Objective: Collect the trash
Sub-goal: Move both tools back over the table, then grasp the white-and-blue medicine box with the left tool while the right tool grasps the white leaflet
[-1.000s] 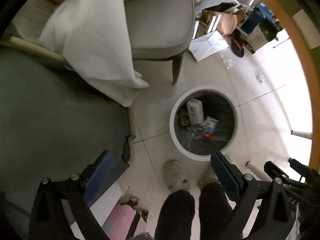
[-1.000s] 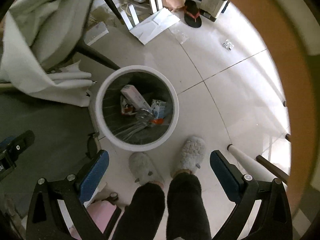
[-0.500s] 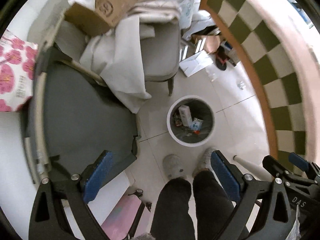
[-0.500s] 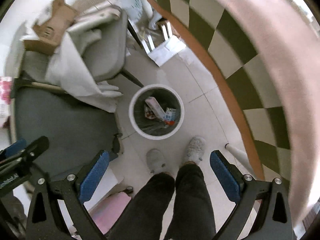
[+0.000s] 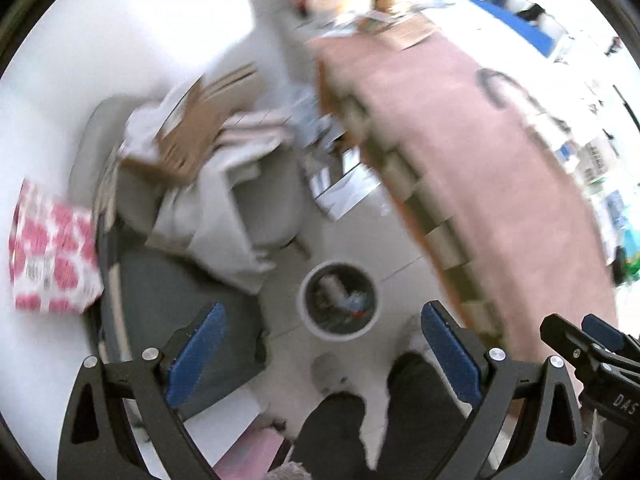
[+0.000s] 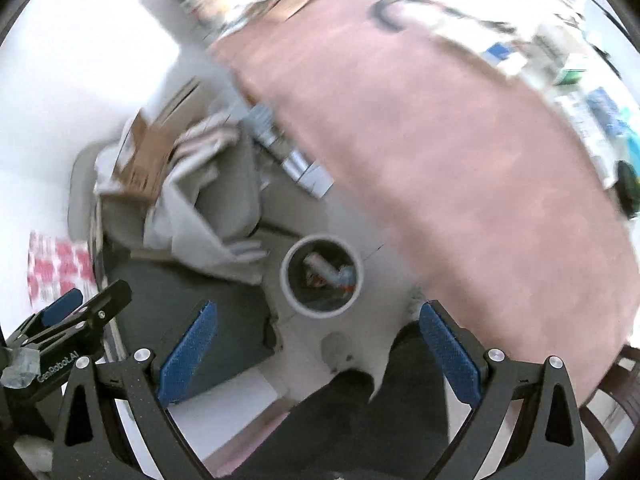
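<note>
A round white trash bin (image 5: 308, 318) stands on the tiled floor far below, with cartons and wrappers (image 5: 340, 296) inside. It also shows in the right wrist view (image 6: 289, 292). My left gripper (image 5: 320, 354) is open and empty, high above the bin. My right gripper (image 6: 316, 354) is open and empty too, at a similar height. Both views are blurred. The right gripper shows at the lower right of the left wrist view (image 5: 592, 352), and the left gripper at the lower left of the right wrist view (image 6: 68, 324).
A table with a pink cloth (image 5: 500, 184) and checkered edge fills the right, with blurred items along its far side (image 6: 592, 96). A grey chair (image 5: 264, 200) holds white cloth and cardboard (image 5: 192, 136). A dark grey seat (image 5: 168, 308) lies left. The person's legs (image 5: 380, 420) are below.
Both grippers have risen well away from the bin and tilted up. The bin looks smaller and the pink tabletop has come into view. Both stay open.
</note>
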A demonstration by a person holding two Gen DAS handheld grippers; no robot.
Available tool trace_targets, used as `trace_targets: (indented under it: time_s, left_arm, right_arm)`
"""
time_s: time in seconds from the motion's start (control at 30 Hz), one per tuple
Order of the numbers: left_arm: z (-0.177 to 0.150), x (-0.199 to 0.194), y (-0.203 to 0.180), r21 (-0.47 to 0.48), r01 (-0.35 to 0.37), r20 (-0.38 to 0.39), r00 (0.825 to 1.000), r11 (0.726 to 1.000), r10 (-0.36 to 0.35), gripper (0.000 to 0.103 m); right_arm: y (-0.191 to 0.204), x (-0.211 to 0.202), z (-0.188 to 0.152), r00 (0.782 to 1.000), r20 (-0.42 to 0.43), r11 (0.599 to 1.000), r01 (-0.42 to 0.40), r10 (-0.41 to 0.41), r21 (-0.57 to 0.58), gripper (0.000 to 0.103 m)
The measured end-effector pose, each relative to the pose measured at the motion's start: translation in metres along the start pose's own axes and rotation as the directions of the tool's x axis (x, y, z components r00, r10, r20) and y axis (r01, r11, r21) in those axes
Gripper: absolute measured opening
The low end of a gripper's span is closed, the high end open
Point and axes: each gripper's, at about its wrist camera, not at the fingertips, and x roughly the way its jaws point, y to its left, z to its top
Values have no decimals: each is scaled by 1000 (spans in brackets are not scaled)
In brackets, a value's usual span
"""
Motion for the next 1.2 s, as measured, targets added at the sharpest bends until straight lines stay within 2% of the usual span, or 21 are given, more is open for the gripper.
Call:
trace_targets:
  time_s: [0.13,0.27,0.37,0.53,0.63,0.77,0.87,0.9,0.97,1.0,1.07,1.2]
  left_arm:
    - [54,1,-86,63,27,13,1000,998,-28,100]
    - [109,23,-166,66,110,-55,993,992,-107,100]
    - [150,54,-225,25,186,-136,974,982,-181,100]
    - [204,115,-311,-59,219,-250,941,974,-227,100]
    - [222,153,-346,-82,207,-318,922,975,-223,100]
    - [236,190,-367,-162,184,-378,896,970,-233,99]
    - [244,209,-372,-238,155,-407,880,959,-244,99]
    - [247,214,-372,-257,145,-413,877,956,-244,99]
    - [251,216,-374,-262,123,-413,882,957,-226,98]
    - [252,214,-375,-240,120,-402,891,963,-211,91]
    - [253,209,-377,-151,108,-369,916,983,-157,86]
    - [240,199,-374,60,106,-320,944,993,-82,85]
  right_arm:
    - [-67,-22,36,997,13,994,76,-77,78,102]
    - [-136,-18,68,986,-42,977,165,-160,138,102]
    - [-180,3,98,967,-109,960,244,-230,139,102]
    - [-231,54,143,937,-230,952,292,-265,91,102]
    - [-244,80,159,925,-287,960,274,-248,55,102]
    - [-247,99,171,917,-317,965,263,-243,20,102]
    - [-249,105,179,922,-316,967,249,-222,48,101]
    - [-251,106,181,925,-313,967,245,-214,62,96]
    - [-253,108,185,929,-317,969,229,-190,89,93]
    - [-253,107,187,929,-316,969,231,-192,91,93]
    - [-253,105,186,932,-307,968,231,-192,96,93]
    - [-249,101,179,938,-295,968,225,-183,114,92]
